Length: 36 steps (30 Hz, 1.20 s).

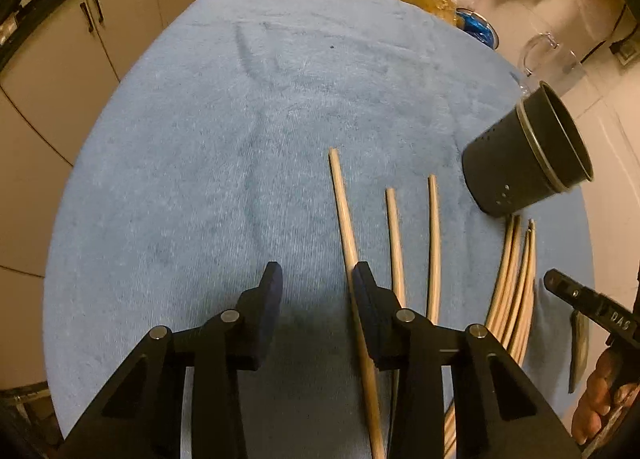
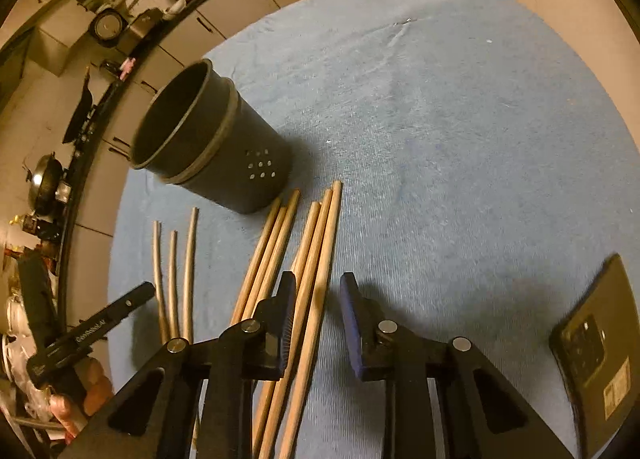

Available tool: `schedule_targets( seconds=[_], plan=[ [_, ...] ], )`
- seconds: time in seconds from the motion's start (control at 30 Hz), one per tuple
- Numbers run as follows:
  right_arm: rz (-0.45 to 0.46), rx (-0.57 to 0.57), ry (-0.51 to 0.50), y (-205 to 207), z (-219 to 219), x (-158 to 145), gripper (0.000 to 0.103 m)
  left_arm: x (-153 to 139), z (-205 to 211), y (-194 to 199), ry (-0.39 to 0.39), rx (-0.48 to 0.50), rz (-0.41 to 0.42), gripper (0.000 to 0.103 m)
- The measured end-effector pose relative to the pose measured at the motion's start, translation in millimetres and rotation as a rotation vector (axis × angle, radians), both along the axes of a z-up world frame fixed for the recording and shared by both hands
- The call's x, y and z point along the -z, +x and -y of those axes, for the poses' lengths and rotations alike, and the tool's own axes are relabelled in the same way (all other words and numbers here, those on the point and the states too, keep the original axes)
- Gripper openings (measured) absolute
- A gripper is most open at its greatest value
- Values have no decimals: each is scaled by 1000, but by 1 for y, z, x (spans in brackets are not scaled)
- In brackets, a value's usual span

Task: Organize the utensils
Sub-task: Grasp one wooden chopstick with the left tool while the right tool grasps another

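Table (image 1: 200, 179) covered with a blue terry cloth; cream kitchen cabinets with dark handles (image 1: 92, 15) curve along the far side.

Dark grey perforated cylindrical utensil holder (image 2: 216, 143) stands on the cloth, mouth open, nothing seen inside it. In the left wrist view the same holder (image 1: 524, 155) sits toward the right edge of the table.

Pale wooden chopsticks lie flat on the cloth in two groups. Three separate sticks (image 1: 394, 239) lie roughly side by side, well apart from one another, left of the holder's base. A tighter bundle of about six sticks (image 2: 308, 259) lies just below the holder, tips nearly at its foot; some of them touch each other.

Left gripper (image 1: 318, 291): jaws apart, pointed steeply down at the cloth. The longest of the three loose sticks (image 1: 344, 219) passes just inside the right-hand pad; whether the pad touches it cannot be told. The other pad is clear of it.

Right gripper (image 2: 318, 303): jaws apart, set over the bundle. Two or three sticks run up through the gap, close against the left-hand pad; the other pad stands off them. No clamping visible.

Black smartphone (image 2: 600, 347) lies face down at the right edge of the cloth. Clear glass mug (image 1: 548, 59) stands beyond the holder.
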State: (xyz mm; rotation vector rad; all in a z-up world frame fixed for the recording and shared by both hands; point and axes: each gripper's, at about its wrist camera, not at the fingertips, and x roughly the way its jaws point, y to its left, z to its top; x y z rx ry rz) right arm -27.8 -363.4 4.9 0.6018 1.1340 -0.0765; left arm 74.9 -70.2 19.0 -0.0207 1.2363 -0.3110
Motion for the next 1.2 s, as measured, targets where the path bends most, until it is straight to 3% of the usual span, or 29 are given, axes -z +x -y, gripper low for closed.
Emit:
schedule_targets(
  seconds=[0.3,0.53,0.67,0.9,1.2],
  plan=[
    [-62,-21,-125,16,-13,6,19,-2,11,12,46,25,12,36],
    [-103,-53,-196,36,-28,4,19,0,37,19,176,36,55,35],
    [-110,-93,-256,45,-39,3,10,-1,35,15,221,21,93,9],
    [-15,-32,-122,26,-14,-7,7,-13,8,4,84,11,101,6],
    [271,-11,-105,-28,-20,-62,7,-63,-9,-40,-43,7,255,6]
  ],
)
